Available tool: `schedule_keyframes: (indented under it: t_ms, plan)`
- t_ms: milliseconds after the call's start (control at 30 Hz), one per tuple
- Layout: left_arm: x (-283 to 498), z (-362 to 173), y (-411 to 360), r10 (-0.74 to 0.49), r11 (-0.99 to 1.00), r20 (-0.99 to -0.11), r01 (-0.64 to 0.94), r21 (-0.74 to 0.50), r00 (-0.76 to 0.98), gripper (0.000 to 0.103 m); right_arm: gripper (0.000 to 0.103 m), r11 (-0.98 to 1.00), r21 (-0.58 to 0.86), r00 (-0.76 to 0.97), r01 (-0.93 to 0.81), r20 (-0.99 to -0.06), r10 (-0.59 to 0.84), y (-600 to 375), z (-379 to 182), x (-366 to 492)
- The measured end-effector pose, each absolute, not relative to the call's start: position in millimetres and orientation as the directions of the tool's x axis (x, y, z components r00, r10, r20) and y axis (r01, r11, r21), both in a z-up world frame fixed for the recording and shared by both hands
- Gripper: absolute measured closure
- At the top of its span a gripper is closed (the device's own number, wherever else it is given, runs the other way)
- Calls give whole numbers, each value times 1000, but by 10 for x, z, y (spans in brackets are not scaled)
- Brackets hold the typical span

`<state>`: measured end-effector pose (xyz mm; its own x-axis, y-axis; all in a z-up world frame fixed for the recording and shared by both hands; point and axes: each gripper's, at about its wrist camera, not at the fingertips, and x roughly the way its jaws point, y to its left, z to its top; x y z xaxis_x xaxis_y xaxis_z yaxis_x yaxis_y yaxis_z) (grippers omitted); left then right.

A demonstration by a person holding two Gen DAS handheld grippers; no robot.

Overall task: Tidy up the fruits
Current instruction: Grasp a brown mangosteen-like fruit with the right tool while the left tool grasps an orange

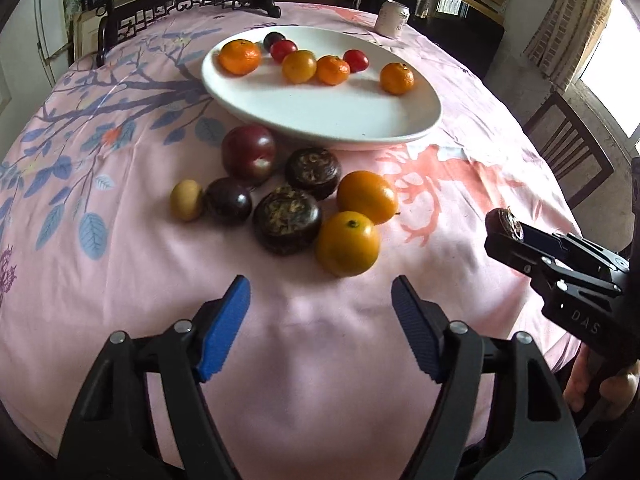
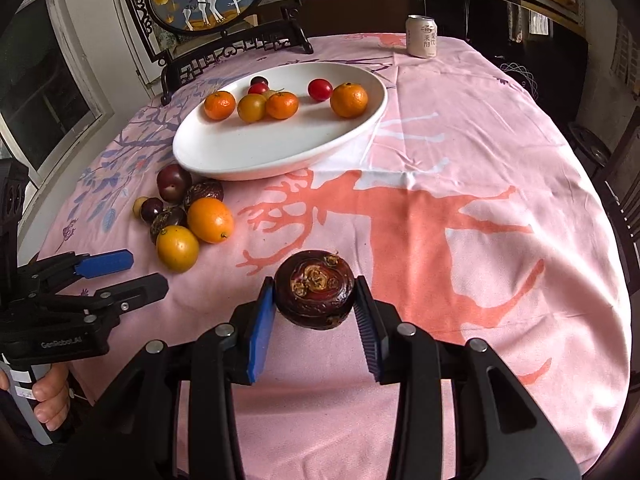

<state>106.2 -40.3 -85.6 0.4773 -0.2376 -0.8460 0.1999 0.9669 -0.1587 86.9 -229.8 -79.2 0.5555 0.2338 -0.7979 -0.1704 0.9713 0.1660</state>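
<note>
A dark, flattened water chestnut [image 2: 314, 289] is clamped between the blue pads of the right gripper [image 2: 316, 312], the jaws closed only as far as its sides, and it is carried clear of the pink-clothed counter [image 2: 460, 152], presumably so that it can be taken across to the white plate [image 2: 248, 152]. That plate, set toward the far side of the counter, already bears several small oranges [image 2: 349, 100] and red fruits [image 2: 320, 89], which suggests it is the collecting place. Just in front of the plate a loose cluster is left on the cloth: a large plum [image 1: 249, 155], two more water chestnuts [image 1: 286, 225], two oranges [image 1: 347, 243], a smaller dark fruit [image 1: 228, 201] and a small yellow one [image 1: 186, 200], most of them touching one another. The left gripper [image 1: 320, 320] is held wide open and empty, low over bare cloth near this cluster, seemingly made ready for the nearest orange. A drinks can [image 2: 421, 36] is stood well apart at the far edge, out of the working path.
</note>
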Motion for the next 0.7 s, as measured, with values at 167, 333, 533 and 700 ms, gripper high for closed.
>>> schedule_keyframes:
  t_ms: [167,333,533,700]
  plan:
    - [1258,-930,-547,-229,970,-864,177,-166,448,52,64,969,185,547,-162,-801,244,-2326,-840,877]
    - [1233,-907,-585,-241,966,-854,202,-164,461,67,64,965,188,545,-180,-798,257,-2274,-824,855]
    - [1063,-769,-427,-273,959,-823,212,-190,498,67,64,963,183,546,-197,-796,263,-2168,-784,854]
    - [961,-683,-203,-284,958,-810,190,-216,513,67,64,961,177,546,-211,-794,266,-2065,-752,866]
